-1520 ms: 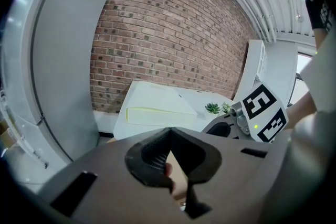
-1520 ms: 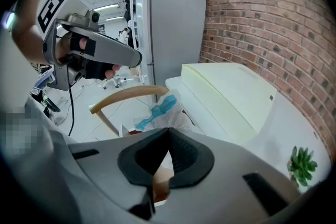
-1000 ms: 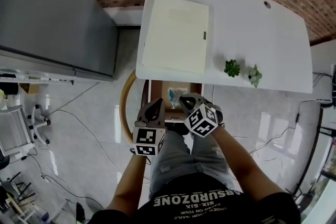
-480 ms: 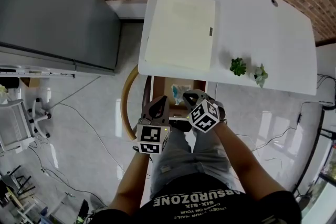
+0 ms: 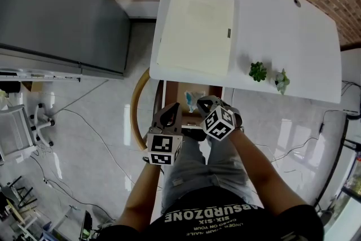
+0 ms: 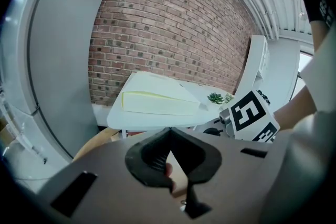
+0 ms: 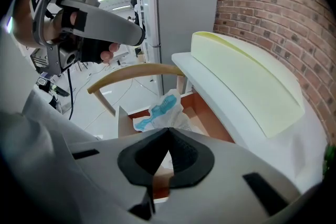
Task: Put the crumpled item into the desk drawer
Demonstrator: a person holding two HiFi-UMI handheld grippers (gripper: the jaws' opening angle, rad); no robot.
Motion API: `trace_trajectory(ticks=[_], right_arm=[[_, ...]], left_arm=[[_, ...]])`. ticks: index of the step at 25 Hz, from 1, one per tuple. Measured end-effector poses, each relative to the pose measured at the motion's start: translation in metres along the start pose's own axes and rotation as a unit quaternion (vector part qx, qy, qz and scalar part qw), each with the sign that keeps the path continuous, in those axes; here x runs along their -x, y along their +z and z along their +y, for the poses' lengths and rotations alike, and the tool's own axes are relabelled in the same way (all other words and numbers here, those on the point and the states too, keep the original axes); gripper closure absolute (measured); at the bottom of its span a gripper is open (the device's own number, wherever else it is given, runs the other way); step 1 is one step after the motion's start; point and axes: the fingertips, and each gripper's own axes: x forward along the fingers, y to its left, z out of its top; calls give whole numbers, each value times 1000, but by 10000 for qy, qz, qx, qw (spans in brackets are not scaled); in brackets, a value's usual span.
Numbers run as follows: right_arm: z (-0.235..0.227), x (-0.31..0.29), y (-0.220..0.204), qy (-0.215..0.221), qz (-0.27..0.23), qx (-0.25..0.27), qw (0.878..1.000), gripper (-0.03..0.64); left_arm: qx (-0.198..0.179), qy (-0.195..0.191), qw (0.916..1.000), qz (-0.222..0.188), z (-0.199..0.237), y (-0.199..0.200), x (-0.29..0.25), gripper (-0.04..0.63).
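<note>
**Head view.** The drawer [image 5: 171,89] stands open below the near edge of the desk [image 5: 282,31]. The crumpled item [image 5: 190,100], white with blue print, lies inside the drawer. The left gripper [image 5: 172,108] and right gripper [image 5: 199,103] sit at the drawer's near end, close together. Above the drawer on the desk lies a cream pad [image 5: 194,28]. Two small plants [image 5: 258,71] stand to the right of the drawer. A curved wooden chair [image 5: 135,113] stands just left of the drawer.

**Left gripper view.** The left gripper [image 6: 169,131] has its jaws closed tip to tip, with nothing held.

**Right gripper view.** The right gripper [image 7: 168,130] is likewise clenched and empty. The crumpled item [image 7: 161,108] lies just beyond its tips, inside the drawer [image 7: 209,119].

**Hazards.** The placing step appears complete. The item looks bulky. If the drawer is pushed in, the item may snag on the desk edge. The chair rail beside the drawer crowds the left gripper's path, and the person's legs in front of the drawer limit room.
</note>
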Motion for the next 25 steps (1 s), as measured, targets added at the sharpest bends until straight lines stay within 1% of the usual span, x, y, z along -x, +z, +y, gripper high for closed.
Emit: trace_trajectory(ticks=[6, 10, 18, 25], right_arm=[[3, -9, -5, 68, 106, 82, 9999, 618], [3, -15, -8, 86, 160, 112, 9998, 618], [0, -26, -12, 150, 253, 201, 9994, 618], [-1, -35, -14, 211, 333, 291, 9988, 618]], left_arm=[[35, 34, 10000, -16, 5, 1, 1, 591], [48, 56, 9999, 92, 8, -4, 1, 591], [124, 129, 9998, 69, 13, -5, -1, 591], [147, 183, 9996, 132, 18, -12, -2, 591]])
